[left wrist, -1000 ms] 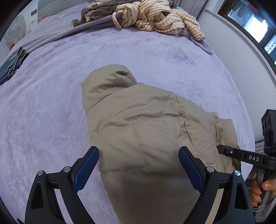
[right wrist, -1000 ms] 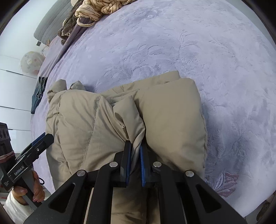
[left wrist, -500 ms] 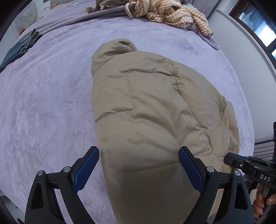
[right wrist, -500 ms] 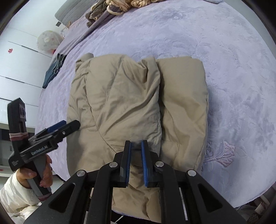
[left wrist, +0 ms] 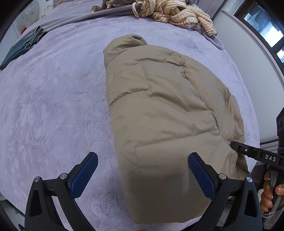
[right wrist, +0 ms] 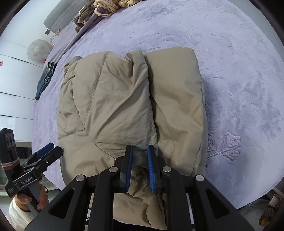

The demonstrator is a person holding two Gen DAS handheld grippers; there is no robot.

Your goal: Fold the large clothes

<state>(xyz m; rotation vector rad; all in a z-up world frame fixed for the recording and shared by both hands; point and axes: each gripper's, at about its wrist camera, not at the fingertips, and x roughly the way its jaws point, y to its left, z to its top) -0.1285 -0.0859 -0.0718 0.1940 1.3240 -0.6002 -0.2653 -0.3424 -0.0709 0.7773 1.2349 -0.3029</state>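
jacket: tan puffer jacket [left wrist: 159,113] folded on lilac bed [left wrist: 53,106], near edge | left claw [left wrist: 142,170]: spread wide above jacket's near end, empty, just widened | right claw [right wrist: 139,160]: narrow gap, just opening, pads off the fabric fold between them

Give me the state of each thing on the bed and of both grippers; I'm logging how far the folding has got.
Jacket: folded into a bundle, lying flat on the bed.
Striped garment: crumpled in a heap at the far edge.
Dark jeans: folded, at the bed's edge.
Left gripper: fingers wide open above the jacket, holding nothing.
Right gripper: fingers just opening, narrowly apart, jacket fabric between them.
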